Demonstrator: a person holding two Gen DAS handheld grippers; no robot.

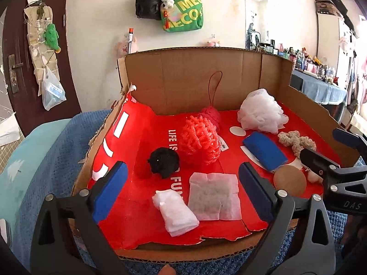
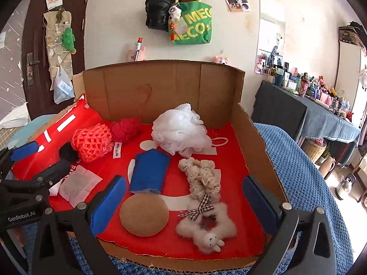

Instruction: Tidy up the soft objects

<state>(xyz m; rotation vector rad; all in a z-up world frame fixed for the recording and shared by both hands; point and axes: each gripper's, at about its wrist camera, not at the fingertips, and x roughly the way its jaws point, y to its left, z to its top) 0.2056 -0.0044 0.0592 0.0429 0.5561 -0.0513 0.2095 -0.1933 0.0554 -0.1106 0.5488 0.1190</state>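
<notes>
A shallow brown cardboard box lined in red sits on a blue knitted blanket, holding ten soft items. There are two white ones: a mesh bath pouf and a folded white cloth. Singly: a coral-red netted sponge, a dark red knitted ball with a loop, a black fuzzy ball, a translucent paper sachet, a blue foam block, a tan round puff, a beige crocheted piece.

Only the right wrist view shows the fluffy cream rabbit toy with checked ribbon whole.

The left gripper and right gripper hover spread wide, nothing between the fingers.
</notes>
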